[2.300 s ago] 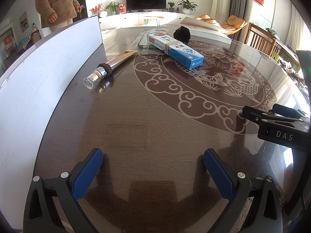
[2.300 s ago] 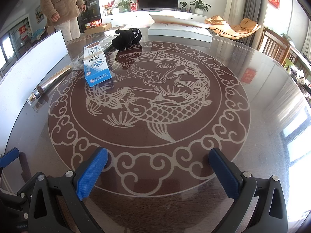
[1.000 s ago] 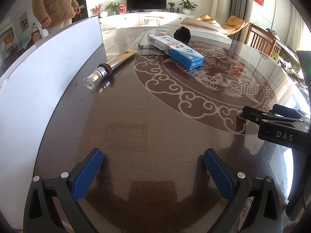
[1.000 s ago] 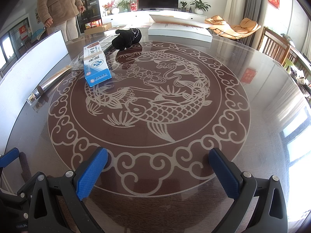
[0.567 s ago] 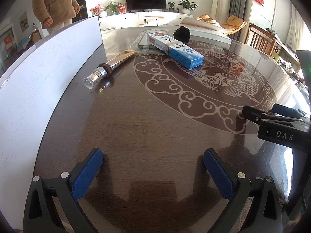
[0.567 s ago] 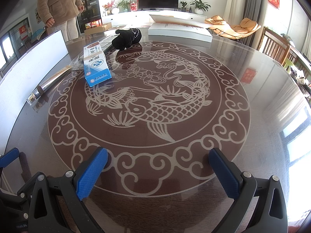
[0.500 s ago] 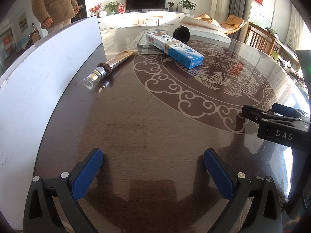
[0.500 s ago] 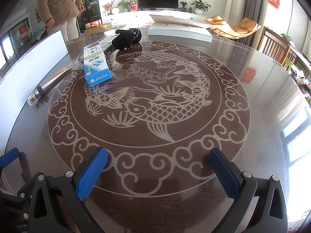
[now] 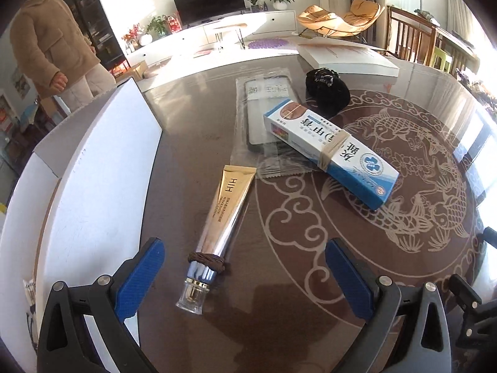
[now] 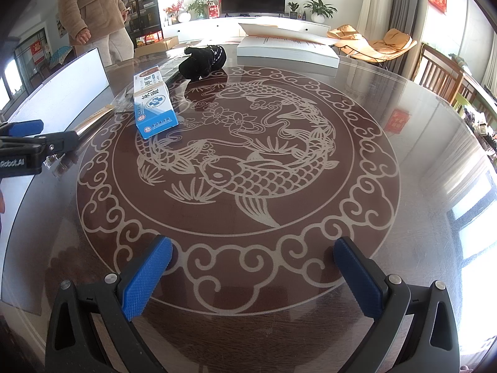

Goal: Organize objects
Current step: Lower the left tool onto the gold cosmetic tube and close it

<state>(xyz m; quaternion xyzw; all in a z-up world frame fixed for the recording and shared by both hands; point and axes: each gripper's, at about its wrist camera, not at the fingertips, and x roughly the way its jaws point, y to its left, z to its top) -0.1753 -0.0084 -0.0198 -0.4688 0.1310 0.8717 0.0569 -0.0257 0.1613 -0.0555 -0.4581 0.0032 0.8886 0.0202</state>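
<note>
Left gripper [image 9: 245, 275] wide open, empty, low over table [image 9: 279, 295]. Gold-silver tube [image 9: 222, 227] lies between its fingers: clear cap nearest, crimped end pointing away, slightly right. Beyond, blue-white box [image 9: 330, 152] angled near-right to far-left. Right gripper [image 10: 253, 275] wide open, empty.

Left side crowded, right side open.
My left gripper [image 9: 243, 273] straddles the tube [image 9: 217, 223], white board [image 9: 102, 168] close beside; the table [image 10: 419, 143] ahead on my right lies bare.
</note>
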